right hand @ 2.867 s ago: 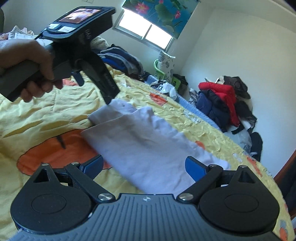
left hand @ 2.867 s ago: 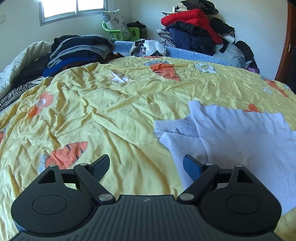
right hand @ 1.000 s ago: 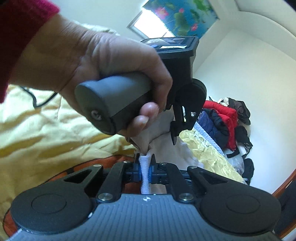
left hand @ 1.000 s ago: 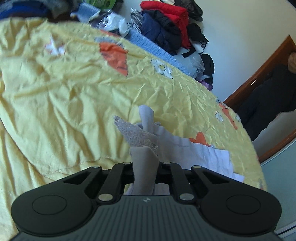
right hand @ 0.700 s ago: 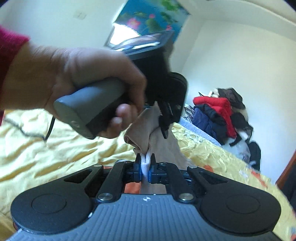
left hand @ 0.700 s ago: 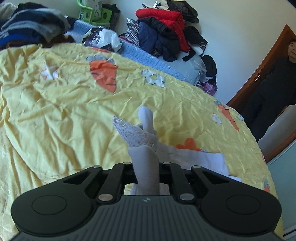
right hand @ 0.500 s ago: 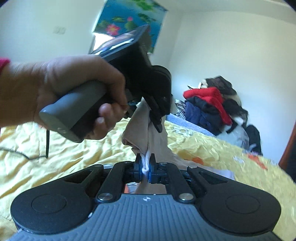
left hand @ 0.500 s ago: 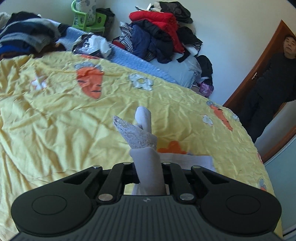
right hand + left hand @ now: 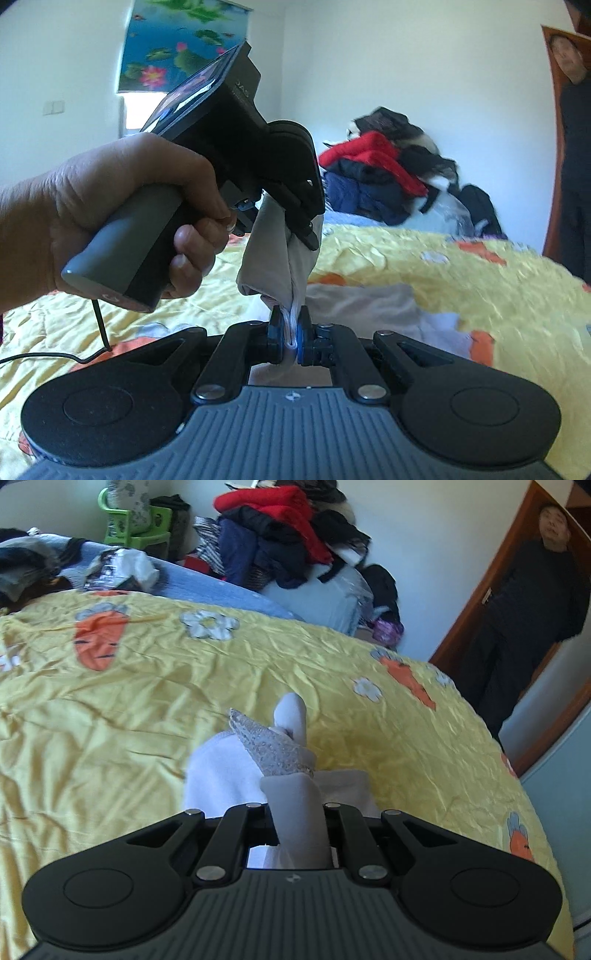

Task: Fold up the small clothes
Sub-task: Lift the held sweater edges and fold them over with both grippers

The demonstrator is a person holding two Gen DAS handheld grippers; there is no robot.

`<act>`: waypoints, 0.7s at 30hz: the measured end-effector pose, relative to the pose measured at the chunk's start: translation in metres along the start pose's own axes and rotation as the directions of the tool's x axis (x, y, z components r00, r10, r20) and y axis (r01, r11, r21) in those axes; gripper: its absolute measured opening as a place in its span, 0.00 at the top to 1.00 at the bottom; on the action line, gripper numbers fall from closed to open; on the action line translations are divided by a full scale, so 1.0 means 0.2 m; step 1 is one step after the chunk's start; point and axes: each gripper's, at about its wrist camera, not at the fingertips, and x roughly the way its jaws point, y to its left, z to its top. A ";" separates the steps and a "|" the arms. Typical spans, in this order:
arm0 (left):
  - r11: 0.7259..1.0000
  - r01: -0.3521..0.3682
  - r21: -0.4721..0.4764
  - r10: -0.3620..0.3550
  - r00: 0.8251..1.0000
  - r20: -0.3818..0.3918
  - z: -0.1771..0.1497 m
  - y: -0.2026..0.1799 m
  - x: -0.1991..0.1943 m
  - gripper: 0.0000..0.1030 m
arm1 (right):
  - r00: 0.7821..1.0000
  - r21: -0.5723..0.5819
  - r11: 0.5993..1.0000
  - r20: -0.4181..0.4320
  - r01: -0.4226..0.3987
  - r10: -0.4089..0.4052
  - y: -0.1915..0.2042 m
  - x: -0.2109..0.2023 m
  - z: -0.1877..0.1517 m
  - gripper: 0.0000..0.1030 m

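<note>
Support: a bed under a crumpled yellow quilt (image 9: 155, 686) printed with orange carrots and white flowers.
Far left edge: a crumpled white and dark bag (image 9: 122, 570) on a blue cover (image 9: 236, 596).
Near middle: the white garment's (image 9: 373, 301) lower part trails on the quilt.
Near left: a thin black cable (image 9: 51, 356) crosses the quilt.

Garment (image 9: 218, 771): white, with a silvery lace trim (image 9: 273, 746). Bedspread (image 9: 147, 686): yellow, printed with orange carrots and white flowers. Clothes pile (image 9: 280, 528): red, navy, black.
</note>
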 end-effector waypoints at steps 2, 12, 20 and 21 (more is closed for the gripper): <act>1.000 -0.007 0.025 0.007 1.000 -0.007 -0.02 -0.06 0.05 0.90 | 1.000 0.022 1.000 -0.010 0.006 -0.006 -0.05 0.01 -0.02 0.93; 0.997 -0.038 0.070 0.041 0.998 -0.038 -0.08 -0.23 0.24 0.91 | 0.998 0.200 0.980 -0.064 0.004 0.009 -0.29 0.09 -0.11 0.93; 0.990 -0.057 0.129 0.063 0.997 -0.039 -0.11 -0.33 0.28 0.91 | 0.997 0.224 0.974 -0.070 0.025 -0.010 -0.37 0.10 -0.14 0.93; 0.990 -0.060 0.129 0.066 0.997 -0.044 -0.11 -0.34 0.29 0.91 | 0.997 0.229 0.973 -0.072 0.027 -0.011 -0.37 0.10 -0.14 0.93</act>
